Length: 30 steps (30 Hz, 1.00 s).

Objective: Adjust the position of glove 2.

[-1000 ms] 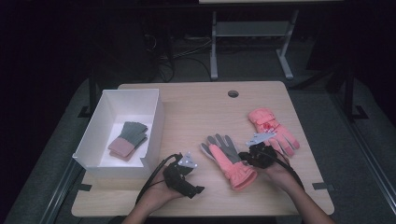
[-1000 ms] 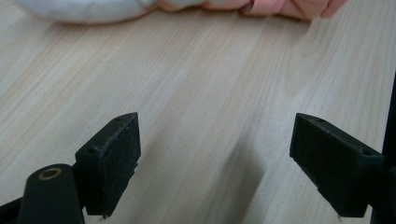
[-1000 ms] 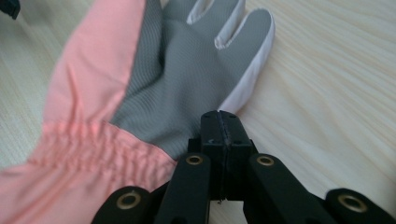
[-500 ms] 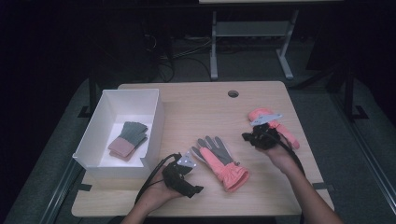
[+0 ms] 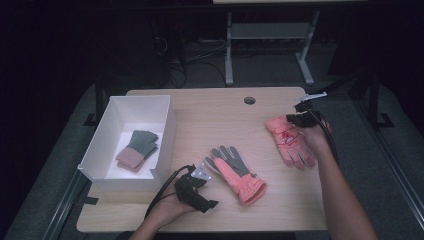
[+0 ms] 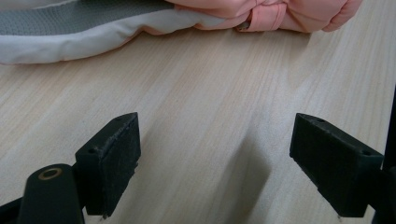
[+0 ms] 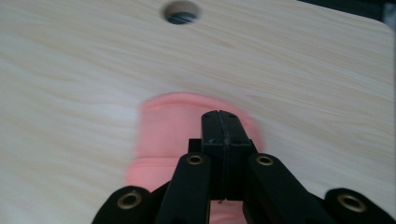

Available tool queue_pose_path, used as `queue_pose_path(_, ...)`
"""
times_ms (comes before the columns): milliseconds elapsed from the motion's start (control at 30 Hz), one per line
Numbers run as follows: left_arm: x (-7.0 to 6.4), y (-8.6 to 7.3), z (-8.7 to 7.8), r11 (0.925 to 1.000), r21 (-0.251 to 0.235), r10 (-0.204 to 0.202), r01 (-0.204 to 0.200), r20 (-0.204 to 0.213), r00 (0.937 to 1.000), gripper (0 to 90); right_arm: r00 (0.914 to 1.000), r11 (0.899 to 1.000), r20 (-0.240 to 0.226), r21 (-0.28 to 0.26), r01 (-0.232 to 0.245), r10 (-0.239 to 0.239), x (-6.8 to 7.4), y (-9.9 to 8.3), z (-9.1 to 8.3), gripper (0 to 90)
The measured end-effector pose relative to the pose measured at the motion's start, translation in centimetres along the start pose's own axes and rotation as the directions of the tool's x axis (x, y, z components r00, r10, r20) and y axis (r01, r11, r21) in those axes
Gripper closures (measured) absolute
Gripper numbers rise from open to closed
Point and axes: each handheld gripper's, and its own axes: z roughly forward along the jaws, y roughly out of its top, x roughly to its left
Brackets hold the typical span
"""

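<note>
The wooden table [image 5: 210, 120] is seen from above and from the person's side, the high view looking forward and down, far enough off that the whole top and the dark floor beyond are taken in. The left gripper view is set low and very near the tabletop [image 6: 205, 116], looking along the wood to the pink-and-grey glove [image 6: 140, 18], which is shared with the high view [image 5: 235, 170]. The right gripper view is aimed steeply down, close over the pink glove [image 7: 173, 135] and the cable hole [image 7: 181, 11], both also caught from above [image 5: 290, 140] [image 5: 249, 100].
</note>
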Motion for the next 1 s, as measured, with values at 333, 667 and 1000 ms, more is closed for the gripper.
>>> queue_pose_path(333,0.3,-0.1,-0.2,1.0,-0.002,-0.007,0.007,-0.005,1.0,15.9,0.9968,0.994,0.014,0.074,-0.079,0.078,-2.6,-1.3,2.0,89.8)
queue_pose_path(667,0.3,-0.1,-0.2,1.0,0.004,-0.003,0.003,-0.005,1.0,15.9,0.9993,0.996,-0.033,0.088,-0.012,0.015,-0.5,-0.7,2.5,89.8)
queue_pose_path(1000,0.3,-0.2,-0.2,1.0,0.008,0.0,0.0,-0.004,1.0,16.0,0.9896,0.993,-0.133,0.094,0.068,-0.055,2.9,0.1,3.3,89.7)
